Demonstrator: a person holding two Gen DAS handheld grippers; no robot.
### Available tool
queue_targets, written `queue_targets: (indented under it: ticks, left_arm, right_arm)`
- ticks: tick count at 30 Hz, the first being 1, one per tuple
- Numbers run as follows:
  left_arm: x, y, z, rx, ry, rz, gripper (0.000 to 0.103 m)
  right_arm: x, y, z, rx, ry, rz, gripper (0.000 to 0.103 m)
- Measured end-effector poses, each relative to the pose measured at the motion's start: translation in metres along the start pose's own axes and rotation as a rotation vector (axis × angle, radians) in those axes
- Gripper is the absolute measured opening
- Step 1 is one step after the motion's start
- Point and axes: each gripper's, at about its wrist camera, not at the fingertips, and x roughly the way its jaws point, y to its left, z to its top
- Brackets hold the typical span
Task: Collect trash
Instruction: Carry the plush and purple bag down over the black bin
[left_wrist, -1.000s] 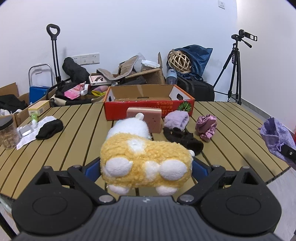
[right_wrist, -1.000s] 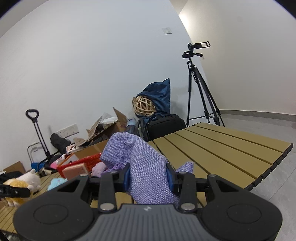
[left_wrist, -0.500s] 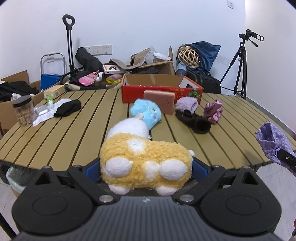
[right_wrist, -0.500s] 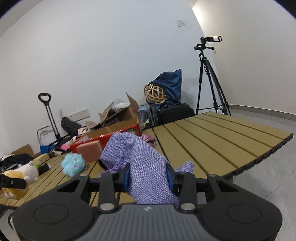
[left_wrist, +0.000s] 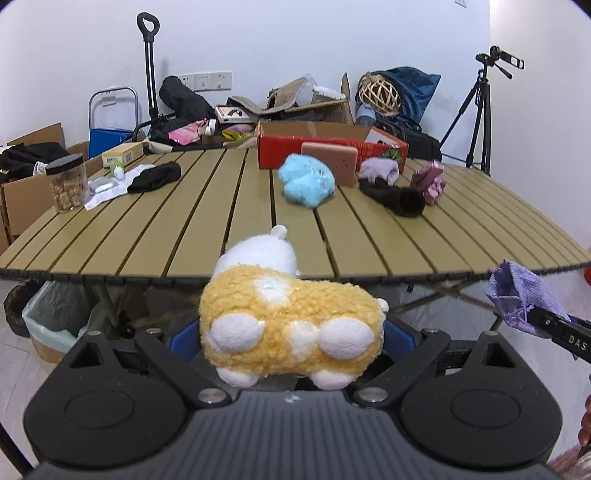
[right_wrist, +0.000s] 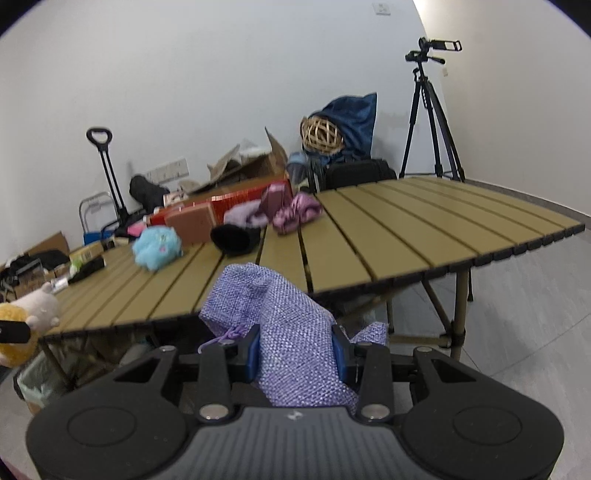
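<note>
Our left tongs (left_wrist: 291, 343) are clamped on the yellow plush (left_wrist: 290, 325); our right tongs (right_wrist: 295, 350) pinch the purple pouch (right_wrist: 284, 332). Both are held off the tabletop (left_wrist: 184, 236), below its near edge. A lined bin (left_wrist: 51, 314), probably the target, sits lower left. We swing low and wide of the table legs.

Yellow-white plush toy (left_wrist: 291, 325) and purple woven pouch (right_wrist: 291, 332) — both held aloft.
</note>
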Motion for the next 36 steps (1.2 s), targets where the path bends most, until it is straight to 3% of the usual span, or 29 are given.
queue_targets:
  ticks: [22, 36]
  left_arm:
    - [0.047, 0.010, -0.079, 0.023, 0.197, 0.025, 0.096]
    - [0.078, 0.024, -0.110, 0.007, 0.329, 0.059, 0.096]
  right_arm:
    - [0.018, 0.039, -0.092, -0.145, 0.351, -0.067, 0.036]
    - [0.036, 0.045, -0.114, -0.187, 0.462, -0.126, 0.036]
